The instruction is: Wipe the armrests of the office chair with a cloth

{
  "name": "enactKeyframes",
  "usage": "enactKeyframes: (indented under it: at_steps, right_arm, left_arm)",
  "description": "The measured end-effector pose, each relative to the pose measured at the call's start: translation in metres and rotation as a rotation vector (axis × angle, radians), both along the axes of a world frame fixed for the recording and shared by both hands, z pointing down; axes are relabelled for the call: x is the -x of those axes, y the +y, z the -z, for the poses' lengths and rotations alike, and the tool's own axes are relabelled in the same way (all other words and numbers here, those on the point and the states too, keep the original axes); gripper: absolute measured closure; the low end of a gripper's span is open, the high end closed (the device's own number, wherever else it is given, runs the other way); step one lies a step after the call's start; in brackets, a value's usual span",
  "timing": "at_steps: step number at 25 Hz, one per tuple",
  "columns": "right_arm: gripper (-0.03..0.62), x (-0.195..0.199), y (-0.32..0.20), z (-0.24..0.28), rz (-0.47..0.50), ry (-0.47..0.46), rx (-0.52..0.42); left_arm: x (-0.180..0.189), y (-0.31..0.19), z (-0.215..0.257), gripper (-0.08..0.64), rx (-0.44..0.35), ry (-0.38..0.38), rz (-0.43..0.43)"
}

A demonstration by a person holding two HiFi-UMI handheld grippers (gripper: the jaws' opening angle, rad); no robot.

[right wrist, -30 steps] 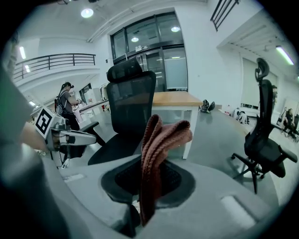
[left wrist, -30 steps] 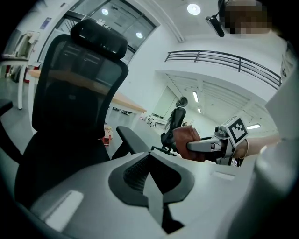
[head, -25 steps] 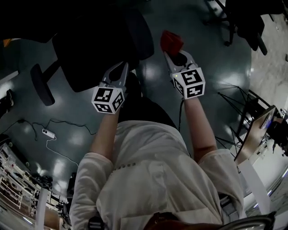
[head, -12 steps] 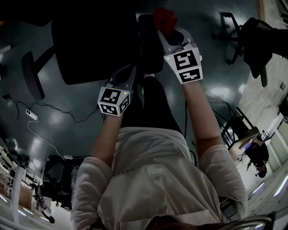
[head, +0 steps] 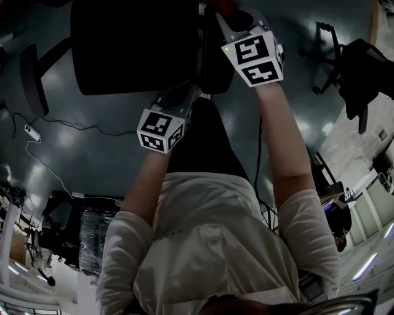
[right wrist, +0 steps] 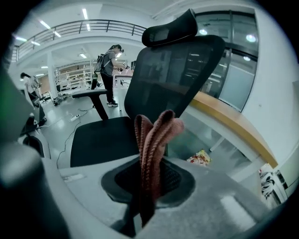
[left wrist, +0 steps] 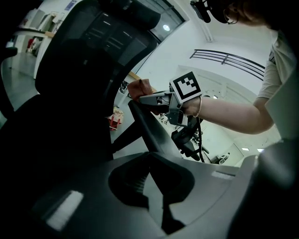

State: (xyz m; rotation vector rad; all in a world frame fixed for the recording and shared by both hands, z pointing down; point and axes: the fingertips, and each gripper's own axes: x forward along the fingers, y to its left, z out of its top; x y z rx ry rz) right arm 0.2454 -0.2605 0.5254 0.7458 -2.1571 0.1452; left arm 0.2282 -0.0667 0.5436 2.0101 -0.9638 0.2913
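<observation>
A black office chair (head: pixel 123 43) stands in front of me, its mesh backrest (right wrist: pixel 173 70) upright. Its right armrest (head: pixel 212 55) runs up the head view, and the other armrest (head: pixel 31 67) is at far left. My right gripper (head: pixel 231 12) is shut on a red cloth (head: pixel 223 6) above the far part of the right armrest. The cloth (right wrist: pixel 154 140) sticks up folded between that gripper's jaws. My left gripper (head: pixel 188 93) is at the armrest's near end, and its jaws look shut on the armrest (left wrist: pixel 145 126). From there the right gripper (left wrist: pixel 149 99) and cloth (left wrist: pixel 140 87) show farther along it.
A power strip (head: pixel 28 130) with a cable lies on the floor at left. Another chair's base (head: pixel 326 49) stands at right. A person (right wrist: pixel 110 70) stands far off behind the chair. A yellow packet (right wrist: pixel 201 158) lies on the floor by the wall.
Both grippers have moved forward to the chair. The right one carried the cloth from beside the seat to over the right armrest. The left one reached the armrest's near end.
</observation>
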Motion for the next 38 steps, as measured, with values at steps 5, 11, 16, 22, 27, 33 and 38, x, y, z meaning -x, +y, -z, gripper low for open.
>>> enactKeyframes:
  at_steps: [5, 11, 16, 22, 27, 33, 38]
  right_arm:
    - [0.545, 0.007, 0.013, 0.004, 0.037, -0.052, 0.065]
    - [0.545, 0.025, 0.06, 0.007, 0.175, -0.076, 0.141]
    - [0.545, 0.022, 0.097, 0.009, 0.103, -0.159, 0.22]
    - [0.545, 0.015, 0.139, 0.012, 0.1, -0.195, 0.245]
    - [0.545, 0.011, 0.179, 0.013, 0.103, -0.233, 0.28]
    - [0.545, -0.001, 0.223, 0.017, 0.101, -0.298, 0.363]
    - [0.545, -0.019, 0.231, 0.022, -0.014, -0.456, 0.494]
  left_arm:
    - [-0.005, 0.001, 0.003, 0.543, 0.007, 0.012, -0.002]
    - [-0.004, 0.006, 0.004, 0.543, 0.018, 0.005, 0.015]
    - [0.006, 0.009, 0.004, 0.543, 0.004, -0.023, 0.061]
    - [0.008, 0.013, 0.013, 0.543, -0.036, -0.026, 0.105]
    - [0.007, 0.023, 0.015, 0.543, -0.054, -0.03, 0.122]
    - [0.004, 0.035, 0.017, 0.543, -0.055, -0.041, 0.134]
    - [-0.002, 0.038, 0.017, 0.543, -0.055, -0.051, 0.136]
